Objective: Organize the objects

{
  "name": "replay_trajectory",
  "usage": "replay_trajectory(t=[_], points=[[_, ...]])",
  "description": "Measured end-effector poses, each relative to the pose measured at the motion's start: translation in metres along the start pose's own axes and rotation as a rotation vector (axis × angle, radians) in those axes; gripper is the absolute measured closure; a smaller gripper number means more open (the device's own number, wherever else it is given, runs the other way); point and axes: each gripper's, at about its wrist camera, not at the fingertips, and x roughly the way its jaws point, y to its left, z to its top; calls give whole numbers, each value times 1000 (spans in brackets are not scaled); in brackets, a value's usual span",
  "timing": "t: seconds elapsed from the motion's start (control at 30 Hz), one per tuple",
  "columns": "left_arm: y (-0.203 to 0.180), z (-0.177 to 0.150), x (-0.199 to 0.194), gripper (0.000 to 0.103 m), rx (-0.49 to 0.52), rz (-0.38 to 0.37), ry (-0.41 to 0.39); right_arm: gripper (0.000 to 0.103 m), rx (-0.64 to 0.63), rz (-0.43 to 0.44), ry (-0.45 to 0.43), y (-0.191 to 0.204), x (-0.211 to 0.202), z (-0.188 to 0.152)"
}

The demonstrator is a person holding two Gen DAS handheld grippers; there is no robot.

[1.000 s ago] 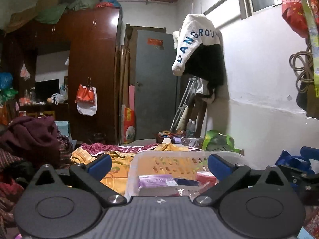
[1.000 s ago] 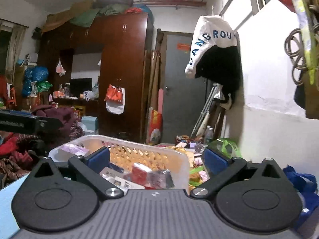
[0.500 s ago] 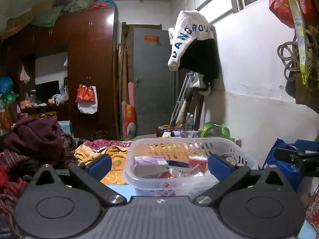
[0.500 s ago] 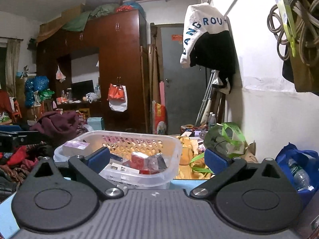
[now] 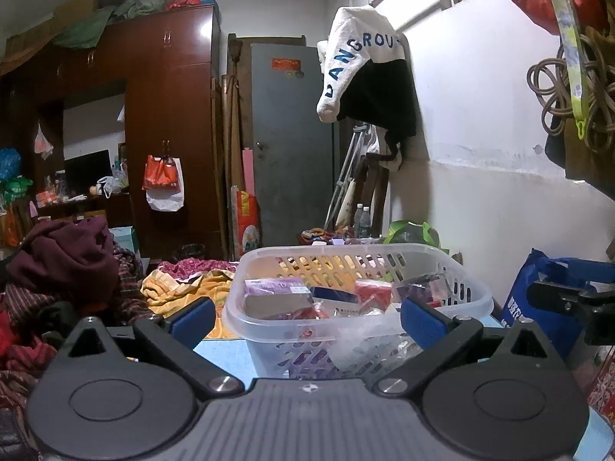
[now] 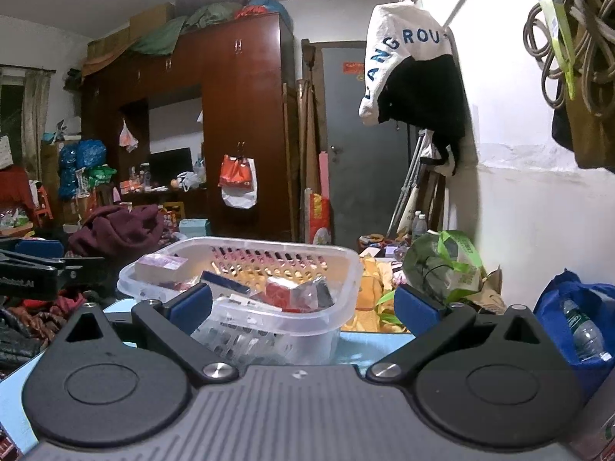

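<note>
A clear plastic basket (image 5: 472, 299) stands on a light blue table (image 5: 226, 353), holding a purple box (image 5: 275, 288), a red packet (image 5: 373, 292) and other small packages. My left gripper (image 5: 305, 320) is open and empty, just in front of the basket. In the right wrist view the same basket (image 6: 346, 269) sits ahead and left, with the purple box (image 6: 161, 263) and red packet (image 6: 282, 292) inside. My right gripper (image 6: 303, 305) is open and empty, facing the basket's right half. Each gripper shows at the other view's edge.
A dark red clothes pile (image 5: 65, 261) and yellow cloth (image 5: 184, 288) lie left of the table. A green bag (image 6: 446, 265) and a blue bag with a bottle (image 6: 576, 319) sit right by the white wall. A wardrobe (image 5: 165, 126) and grey door (image 5: 292, 142) stand behind.
Both grippers have drawn back and risen from the basket, so the whole basket and the table edge now show. Both stay open and empty.
</note>
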Motion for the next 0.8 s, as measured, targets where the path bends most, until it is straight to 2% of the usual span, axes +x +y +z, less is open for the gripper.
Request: replay_trajectory(t=[0.2,0.47,0.8], points=[[-6,-3,-2,0,30,17,-1,0,9,-1,12,-3,2,-1],[-12,-5,-7,0,36,-9,-12,0,28,10,10,-7,-1,-2],[-17,-6,-7,0,39,-7,-15,0,23,10,2,-8,-4,-1]])
